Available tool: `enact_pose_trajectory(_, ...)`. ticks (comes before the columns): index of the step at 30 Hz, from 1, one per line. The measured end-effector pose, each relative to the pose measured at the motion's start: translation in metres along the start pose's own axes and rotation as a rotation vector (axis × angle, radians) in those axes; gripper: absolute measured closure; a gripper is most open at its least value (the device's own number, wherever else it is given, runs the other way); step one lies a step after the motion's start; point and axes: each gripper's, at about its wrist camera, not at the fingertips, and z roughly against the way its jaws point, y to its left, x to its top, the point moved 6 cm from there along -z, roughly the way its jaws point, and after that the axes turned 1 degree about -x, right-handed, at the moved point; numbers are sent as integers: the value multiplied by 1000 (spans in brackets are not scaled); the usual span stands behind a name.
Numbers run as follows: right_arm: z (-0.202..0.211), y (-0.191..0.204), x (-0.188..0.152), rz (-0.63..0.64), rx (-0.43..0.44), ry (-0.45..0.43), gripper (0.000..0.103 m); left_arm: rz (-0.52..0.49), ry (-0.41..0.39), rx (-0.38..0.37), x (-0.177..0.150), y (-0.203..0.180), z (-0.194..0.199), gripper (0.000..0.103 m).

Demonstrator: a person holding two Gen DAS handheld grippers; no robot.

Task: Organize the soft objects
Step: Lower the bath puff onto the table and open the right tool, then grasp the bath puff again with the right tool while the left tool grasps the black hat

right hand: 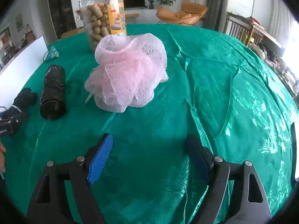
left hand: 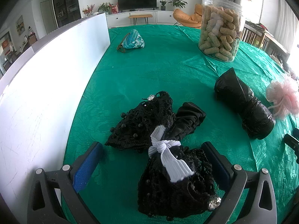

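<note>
In the left wrist view a black lace bundle (left hand: 168, 168) tied with a white elastic band (left hand: 168, 155) lies on the green tablecloth (left hand: 149, 71). My left gripper (left hand: 151, 165) is open around its near half, with the lace close against the right pad (left hand: 214, 164) and a wide gap to the left pad. A pink mesh bath pouf (right hand: 127, 72) sits on the cloth ahead of my right gripper (right hand: 149, 156), which stands open with nothing between its fingers. The pouf (left hand: 284, 97) also shows at the right edge of the left wrist view.
A black roll of plastic bags (left hand: 243, 102) (right hand: 53, 91) lies between the bundle and the pouf. A clear jar of snacks (left hand: 220, 29) (right hand: 102, 22) stands further back, with a teal pouch (left hand: 133, 40) near a white board (left hand: 46, 93) on the left.
</note>
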Motion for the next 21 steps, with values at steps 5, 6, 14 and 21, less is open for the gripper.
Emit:
enact_pose_trajectory(5,0,0,0,0,0,0,20,0,0,0,0,0,0,0)
enact_pose_trajectory(6,0,0,0,0,0,0,20,0,0,0,0,0,0,0)
enact_pose_trajectory(14,20,-1,14,-100,165,-23,20,-44,129,-34,-3,0,1,0)
enact_pose_trajectory(21,21,21,71,-21,129,-30,20,-7,155,-95,-5,2,6,9)
